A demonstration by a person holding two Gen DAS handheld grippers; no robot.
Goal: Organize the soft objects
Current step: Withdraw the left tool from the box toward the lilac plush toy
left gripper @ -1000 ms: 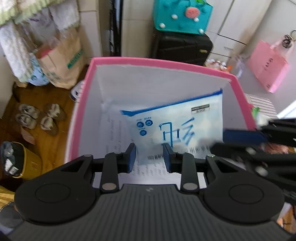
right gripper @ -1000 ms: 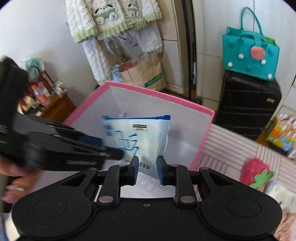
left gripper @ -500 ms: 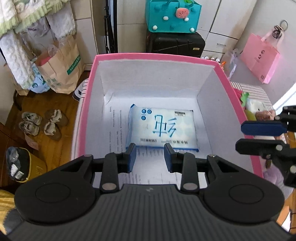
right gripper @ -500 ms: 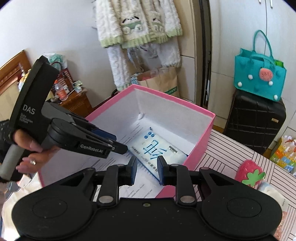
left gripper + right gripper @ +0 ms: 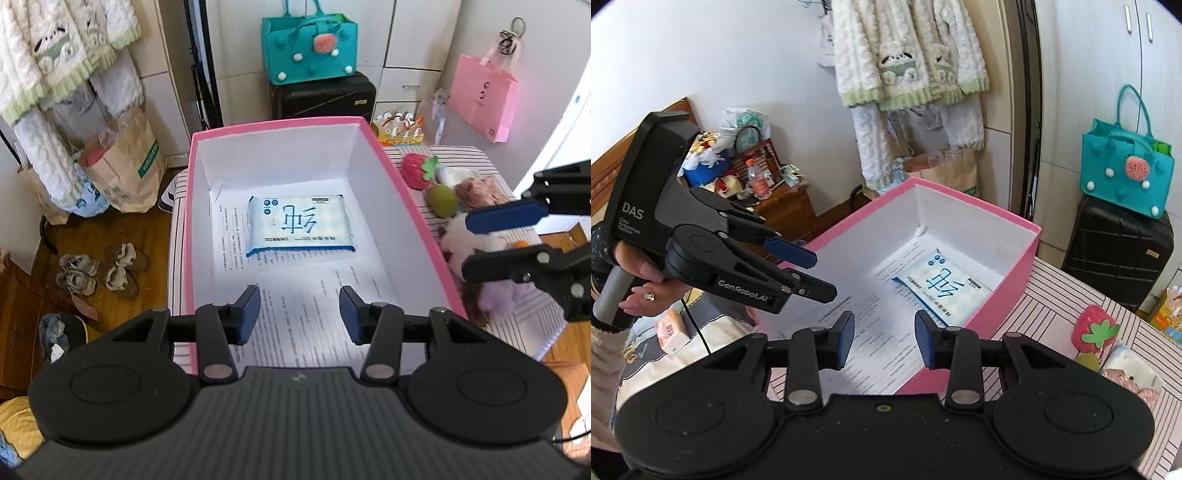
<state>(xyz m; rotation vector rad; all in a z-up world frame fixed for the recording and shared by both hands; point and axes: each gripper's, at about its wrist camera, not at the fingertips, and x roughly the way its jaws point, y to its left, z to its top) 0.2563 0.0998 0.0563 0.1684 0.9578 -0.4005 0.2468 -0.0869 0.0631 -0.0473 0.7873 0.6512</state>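
Note:
A blue-and-white soft tissue pack [image 5: 298,225] lies flat on printed paper in the bottom of the pink box [image 5: 406,199], also seen as tissue pack [image 5: 942,286] in pink box [image 5: 1008,310]. My left gripper [image 5: 299,314] hovers over the box's near end, jaws opening, nothing between them. My right gripper [image 5: 884,341] hangs above the box's near corner, jaws opening and empty. Beside the box on the striped table lie a red strawberry plush [image 5: 417,170], a green plush [image 5: 442,200] and furry toys [image 5: 476,192].
Striped table [image 5: 1056,295] carries the box; strawberry plush [image 5: 1095,332] and small packs sit at its right. Black suitcase [image 5: 323,96] with teal bag [image 5: 309,48] stands behind. Paper bag [image 5: 125,166] and shoes [image 5: 99,269] are on the wooden floor left. A pink bag [image 5: 484,98] hangs right.
The tissue pack went from upright between both grippers to lying flat in the box. Both grippers pulled back and up from the box and their jaws spread wider.

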